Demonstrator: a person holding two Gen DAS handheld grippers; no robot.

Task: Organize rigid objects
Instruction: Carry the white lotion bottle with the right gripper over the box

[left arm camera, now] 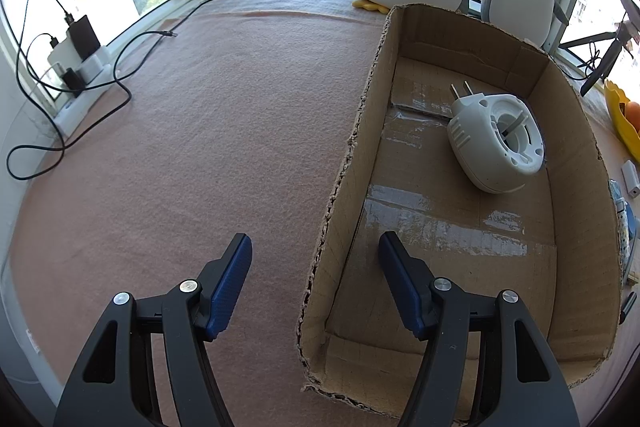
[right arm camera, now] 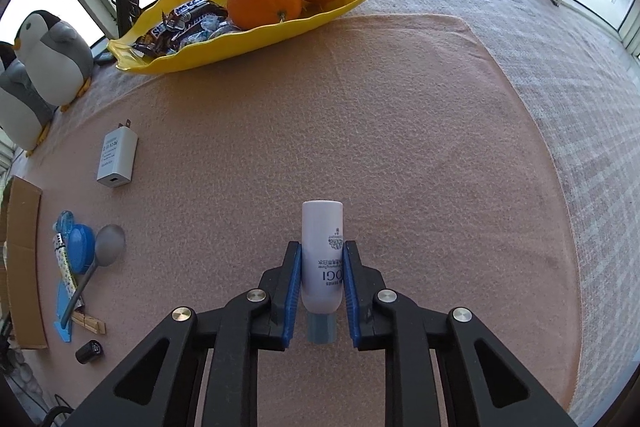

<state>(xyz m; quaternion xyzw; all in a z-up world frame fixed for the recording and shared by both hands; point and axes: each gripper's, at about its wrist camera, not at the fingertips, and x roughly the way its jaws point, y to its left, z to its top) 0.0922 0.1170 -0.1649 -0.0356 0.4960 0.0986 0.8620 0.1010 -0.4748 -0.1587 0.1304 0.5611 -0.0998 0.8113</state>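
1. Left wrist view: my left jaws (left arm camera: 315, 239) stand released and wide, with nothing between the ribbed blue pads (left arm camera: 230, 283).
2. One finger hangs over the pink cloth (left arm camera: 200, 147). The other hangs inside the cardboard box (left arm camera: 576, 131), so the box's torn, corrugated near wall runs up between them.
3. A white plastic plug-in device (left arm camera: 496, 143) lies on its side on the box floor, well ahead of my jaws. It is rounded, with a hollow ring face and two metal prongs pointing away.
4. The box floor is dull brown board with patches of shiny tape. The cloth on the bench is matte and fuzzy.
5. Right wrist view: my right jaws (right arm camera: 322, 247) are clenched on a white bottle (right arm camera: 322, 227), the pads pressing its two sides.
6. The bottle is a smooth cylinder with printed lettering. Its rounded base points away from me and its translucent blue cap (right arm camera: 320, 329) sits back between my fingers.
7. Well to the left on the cloth lie a boxy white charger (right arm camera: 117, 159), a grey spoon (right arm camera: 109, 247) and a small black cylinder (right arm camera: 89, 351).
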